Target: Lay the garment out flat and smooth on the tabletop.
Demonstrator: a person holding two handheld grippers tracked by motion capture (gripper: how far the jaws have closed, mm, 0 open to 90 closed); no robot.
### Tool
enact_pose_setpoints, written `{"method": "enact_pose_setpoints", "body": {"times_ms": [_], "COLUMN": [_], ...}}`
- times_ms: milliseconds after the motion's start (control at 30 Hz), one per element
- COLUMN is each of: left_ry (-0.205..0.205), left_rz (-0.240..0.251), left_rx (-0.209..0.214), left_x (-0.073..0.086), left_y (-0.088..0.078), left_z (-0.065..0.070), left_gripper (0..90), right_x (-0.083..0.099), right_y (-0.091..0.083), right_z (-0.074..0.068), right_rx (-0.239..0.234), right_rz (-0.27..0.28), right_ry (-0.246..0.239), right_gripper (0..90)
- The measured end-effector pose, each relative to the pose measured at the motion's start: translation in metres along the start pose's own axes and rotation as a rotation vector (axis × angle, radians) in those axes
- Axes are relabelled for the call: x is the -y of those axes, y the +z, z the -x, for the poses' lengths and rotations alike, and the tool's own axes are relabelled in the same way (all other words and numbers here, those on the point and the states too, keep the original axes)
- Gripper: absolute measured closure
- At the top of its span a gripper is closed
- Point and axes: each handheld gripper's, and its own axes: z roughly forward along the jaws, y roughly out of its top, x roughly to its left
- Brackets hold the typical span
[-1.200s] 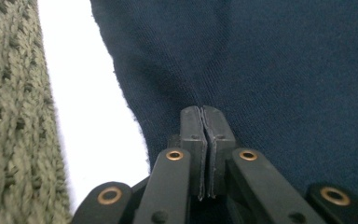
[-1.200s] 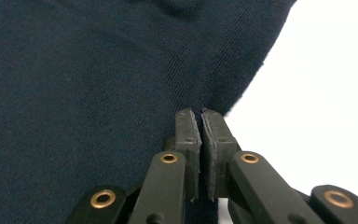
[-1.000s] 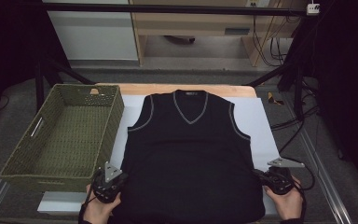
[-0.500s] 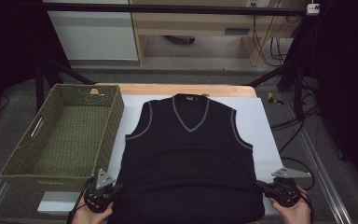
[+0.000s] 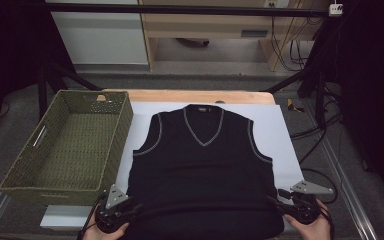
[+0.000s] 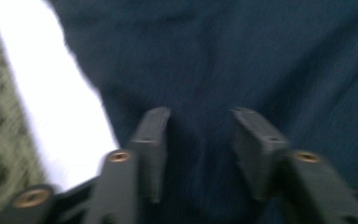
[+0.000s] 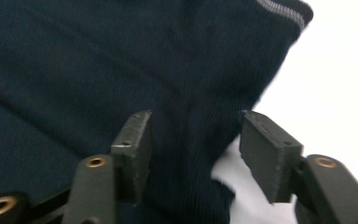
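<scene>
No text, label, brand or number can be read in any view; the vest point(image 5: 202, 165) bears no legible tag; the basket point(image 5: 67, 150) carries none

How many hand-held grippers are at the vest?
2. The left hand-held gripper is at the lower left corner of the black vest; the right hand-held gripper is at its lower right corner.

Vest point(image 5: 202, 170): dark, fine-ribbed knit cloth, matt, with pale grey woven trim at neck and armholes. Basket point(image 5: 67, 150): coarse green woven fibre, rough. Sheet point(image 5: 280, 135) under the vest: smooth, matt white. Desk point(image 5: 180, 96): light wood at the far edge. Gripper fingers point(image 7: 268, 151): black matt plastic with brass-coloured metal inserts
</scene>
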Motion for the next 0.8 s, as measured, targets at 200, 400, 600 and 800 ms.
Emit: {"method": "enact_pose_setpoints", "body": {"times_ms": [200, 400, 600, 800], "left_ry": [-0.037, -0.029, -0.011, -0.029], "left_rz": [0.090, 0.147, 0.145, 0.196], "left_rx": [0.048, 0.068, 0.069, 0.106], "left_x": [-0.011, -0.022, -0.031, -0.048], "left_y": [0.005, 0.012, 0.022, 0.029], "left_z": [-0.008, -0.013, -0.011, -0.017], "left_gripper": [32.2, 20.3, 16.2, 9.5], "right_x": [-0.008, -0.021, -0.034, -0.046], "right_y": [0.008, 0.017, 0.029, 0.037], "right_z": [0.002, 0.002, 0.003, 0.001], "right_rx": [-0.016, -0.022, -0.016, -0.014], "right_rz": [0.055, 0.087, 0.092, 0.126], "right_ry": [-0.002, -0.008, -0.008, -0.015], "right_gripper": [34.1, 28.8, 28.2, 22.8]}}
